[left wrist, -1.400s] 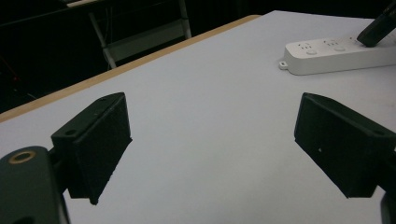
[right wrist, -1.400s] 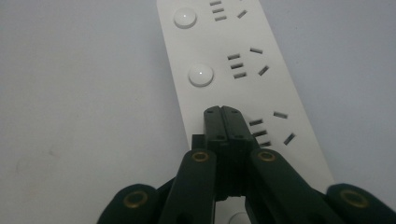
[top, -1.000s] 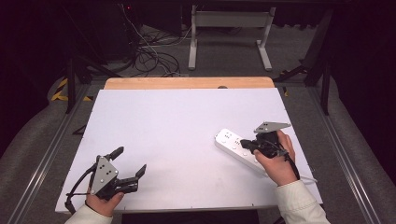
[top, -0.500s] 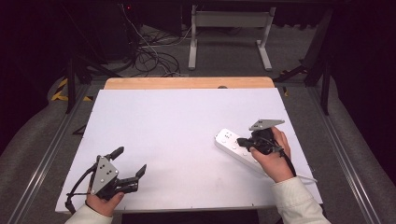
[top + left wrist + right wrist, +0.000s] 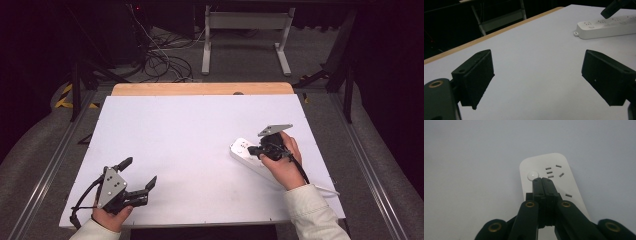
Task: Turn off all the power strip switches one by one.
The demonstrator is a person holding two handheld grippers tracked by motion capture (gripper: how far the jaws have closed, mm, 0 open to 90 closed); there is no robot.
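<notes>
- Right gripper (image 5: 541, 180): jaws closed, empty, tip just beside power strip (image 5: 554, 182) round button (image 5: 532, 175); press prob. not yet done.
- Left gripper (image 5: 137, 180): jaws wide open, idle near table (image 5: 200, 125) edge.

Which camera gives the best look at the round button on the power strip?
The right gripper view: the round button sits large just ahead of the shut right tool. The left gripper view shows it small and oblique; the high view barely resolves it.

Dark room; grey floor (image 5: 240, 57), tangled cables (image 5: 165, 60), white metal frame (image 5: 245, 22).
</notes>
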